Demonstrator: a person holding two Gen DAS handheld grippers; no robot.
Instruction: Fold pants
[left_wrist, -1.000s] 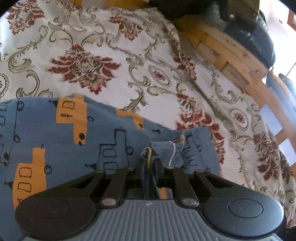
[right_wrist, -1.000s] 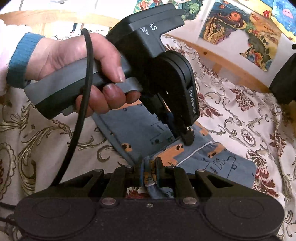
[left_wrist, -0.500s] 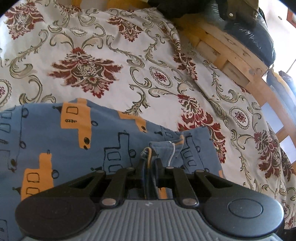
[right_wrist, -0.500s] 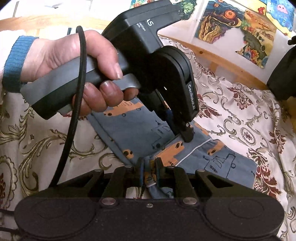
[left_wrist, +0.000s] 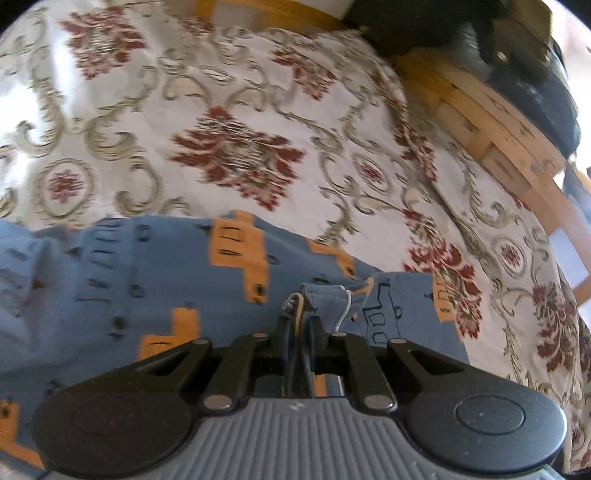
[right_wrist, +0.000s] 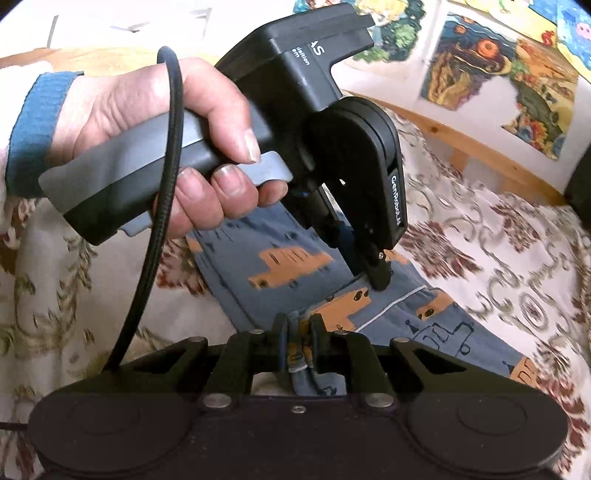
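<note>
Pants (left_wrist: 147, 288) edge pinched in both grippers' closed fingers (left_wrist: 300, 321), open bedspread (left_wrist: 240, 122) beyond.

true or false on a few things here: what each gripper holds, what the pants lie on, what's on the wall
1. The left gripper is shut on the pants. True.
2. The right gripper is open. False: it is shut on a bunched edge of the pants.
3. The pants lie on a bare wooden floor. False: they lie on a floral bedspread.
4. Drawings hang on the wall. True.
</note>
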